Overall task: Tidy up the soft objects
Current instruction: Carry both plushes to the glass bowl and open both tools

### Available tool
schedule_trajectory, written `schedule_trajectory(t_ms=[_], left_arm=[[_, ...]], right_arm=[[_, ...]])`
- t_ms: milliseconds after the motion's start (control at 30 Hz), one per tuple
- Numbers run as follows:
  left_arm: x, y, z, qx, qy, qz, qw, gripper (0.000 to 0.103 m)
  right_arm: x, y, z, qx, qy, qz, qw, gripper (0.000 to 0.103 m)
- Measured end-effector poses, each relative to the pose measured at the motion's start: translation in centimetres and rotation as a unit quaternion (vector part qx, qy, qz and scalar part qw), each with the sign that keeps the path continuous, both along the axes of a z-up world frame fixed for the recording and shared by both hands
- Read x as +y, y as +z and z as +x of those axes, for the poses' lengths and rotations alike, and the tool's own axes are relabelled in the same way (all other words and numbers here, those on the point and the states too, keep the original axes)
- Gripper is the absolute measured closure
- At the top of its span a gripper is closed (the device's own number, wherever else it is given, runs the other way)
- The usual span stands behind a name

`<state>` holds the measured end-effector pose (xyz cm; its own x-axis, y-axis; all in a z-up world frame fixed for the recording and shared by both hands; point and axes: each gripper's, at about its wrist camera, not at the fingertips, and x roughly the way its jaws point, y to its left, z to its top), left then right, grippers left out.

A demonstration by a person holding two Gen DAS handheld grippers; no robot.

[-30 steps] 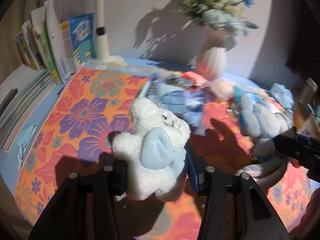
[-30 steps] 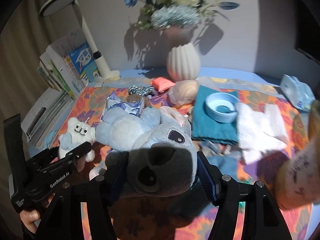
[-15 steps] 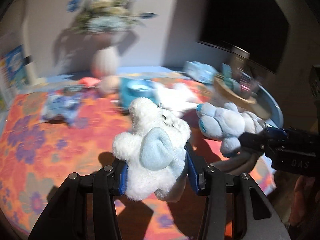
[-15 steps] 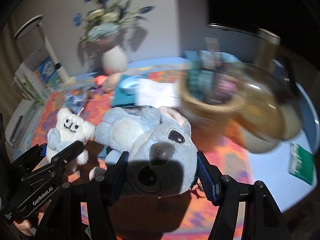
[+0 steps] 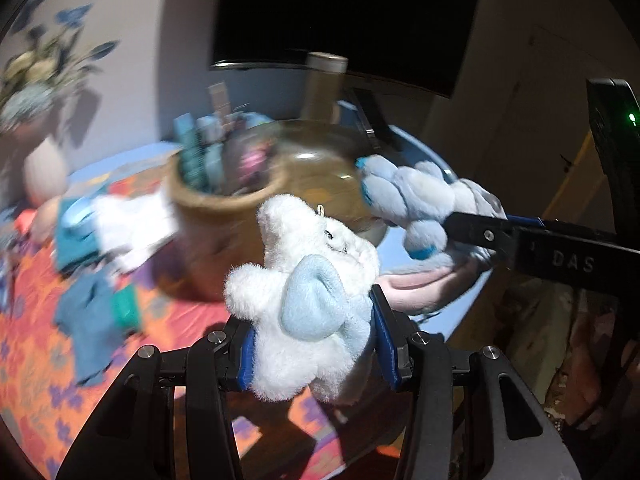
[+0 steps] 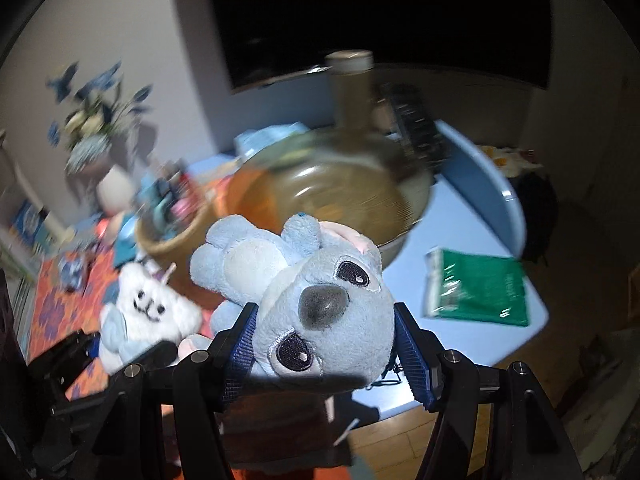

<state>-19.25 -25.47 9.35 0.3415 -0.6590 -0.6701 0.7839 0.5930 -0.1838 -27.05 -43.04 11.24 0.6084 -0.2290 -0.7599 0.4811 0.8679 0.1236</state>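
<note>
So right now my left claw (image 5: pixel 314 354) is clamped on the little white plush (image 5: pixel 304 304), blue pads squeezing its fluffy body from both sides, and it's hanging clear above the desk (image 5: pixel 48 380). My right claw (image 6: pixel 326 354) is doing the same with the blue koala-looking plush (image 6: pixel 316 300), gripped around the head so its face stares straight into the camera with the body flopping away behind. From the left camera I can see that blue one (image 5: pixel 416 200) off to the right, and the two toys are near each other but not touching. Just past both of them is a big glass bowl (image 6: pixel 320 188), looks empty as far as I can tell through the blur, with a woven basket (image 5: pixel 216 208) right beside it that has some stuff in it already. My guess is the bowl or the basket is where these two go, but I can't say which. Progress wise: both plushies are picked up, neither is dropped off yet. There's also loose fabric still lying on the flowery mat (image 5: pixel 36 360), a white cloth (image 5: pixel 128 220) and some teal cloths (image 5: pixel 92 320), so I'd call this fairly early, with plenty left to sort. A green packet (image 6: pixel 476 288) sits on the bare blue part of the desk, probably not my problem.
</note>
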Motion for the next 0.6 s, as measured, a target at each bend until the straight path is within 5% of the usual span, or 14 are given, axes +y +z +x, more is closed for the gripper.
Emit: schedule_trajectory(t_ms=[600], left_arm=[[-12.0,1.8,5.5,-0.028,-0.002,0.007,0.9996,0.057]], right_arm=[[-11.0,0.6,7.3,-0.035,-0.078,0.014,0.996,0.038]])
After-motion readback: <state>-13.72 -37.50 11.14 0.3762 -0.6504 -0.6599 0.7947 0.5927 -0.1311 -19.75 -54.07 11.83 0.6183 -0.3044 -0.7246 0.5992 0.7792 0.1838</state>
